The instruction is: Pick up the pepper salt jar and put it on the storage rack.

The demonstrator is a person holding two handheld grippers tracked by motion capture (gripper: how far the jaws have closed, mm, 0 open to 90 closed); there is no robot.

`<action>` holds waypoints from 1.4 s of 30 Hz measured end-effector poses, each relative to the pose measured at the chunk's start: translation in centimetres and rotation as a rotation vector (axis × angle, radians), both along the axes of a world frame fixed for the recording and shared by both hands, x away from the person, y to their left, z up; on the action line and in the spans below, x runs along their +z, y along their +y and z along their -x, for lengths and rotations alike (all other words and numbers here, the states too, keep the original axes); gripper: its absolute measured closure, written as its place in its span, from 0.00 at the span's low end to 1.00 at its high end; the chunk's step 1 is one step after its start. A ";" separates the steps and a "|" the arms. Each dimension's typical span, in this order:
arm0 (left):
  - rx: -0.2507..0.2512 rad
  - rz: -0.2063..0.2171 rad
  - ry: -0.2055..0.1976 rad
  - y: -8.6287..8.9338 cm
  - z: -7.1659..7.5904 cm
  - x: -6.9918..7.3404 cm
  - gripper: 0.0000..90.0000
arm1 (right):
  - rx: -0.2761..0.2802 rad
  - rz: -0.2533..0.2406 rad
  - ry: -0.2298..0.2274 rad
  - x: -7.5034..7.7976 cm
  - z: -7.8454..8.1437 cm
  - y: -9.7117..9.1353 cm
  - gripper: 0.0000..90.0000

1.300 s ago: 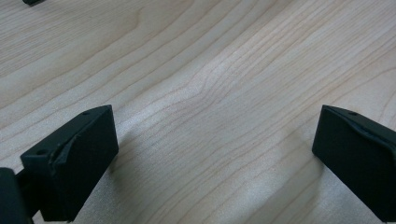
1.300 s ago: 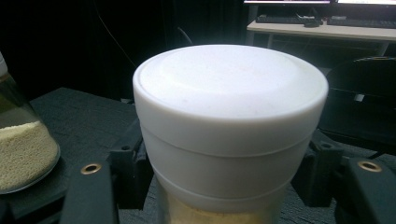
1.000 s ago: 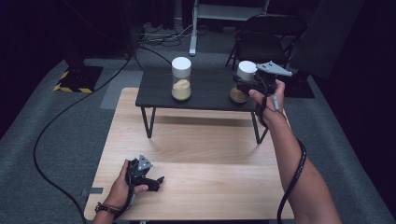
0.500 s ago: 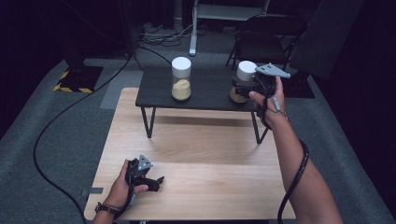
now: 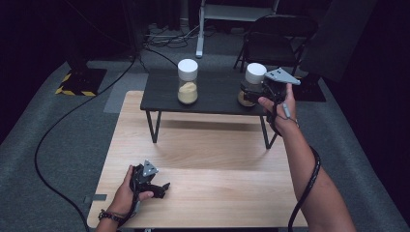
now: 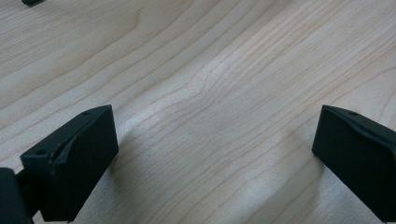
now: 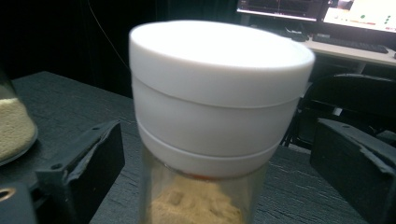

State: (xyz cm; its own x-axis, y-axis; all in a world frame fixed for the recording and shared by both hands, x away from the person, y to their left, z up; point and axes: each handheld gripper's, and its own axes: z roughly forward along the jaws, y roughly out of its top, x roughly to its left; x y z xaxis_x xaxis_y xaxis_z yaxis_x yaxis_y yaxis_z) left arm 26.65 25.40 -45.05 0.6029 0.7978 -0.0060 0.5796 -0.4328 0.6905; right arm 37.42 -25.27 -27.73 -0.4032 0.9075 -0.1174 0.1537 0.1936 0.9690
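While my left gripper (image 5: pixel 162 186) is resting low at the lower left of the high view on the light wooden table (image 5: pixel 217 159), its jaws gaping over bare wood, I am holding my right gripper (image 5: pixel 251 92) at the upper right around a white-lidded jar (image 5: pixel 252 84) of tan powder. Its jaws have just been opening; they are standing clear of the glass on both sides. The jar is sitting upright on the small black table (image 5: pixel 212 94), right of a second jar (image 5: pixel 187 81).
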 end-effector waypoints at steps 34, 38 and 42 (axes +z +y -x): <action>0.000 0.000 0.000 0.0 0.0 0.0 0.01 | 0.027 0.043 -0.216 -5.2 7.5 -2.2 0.03; 0.000 0.000 0.000 0.0 0.0 0.0 0.01 | 0.044 0.043 -0.191 -6.2 7.8 -2.6 0.03; 0.000 -0.001 -0.001 0.0 0.0 0.0 0.01 | 0.056 0.050 -0.170 -7.2 8.1 -2.8 0.03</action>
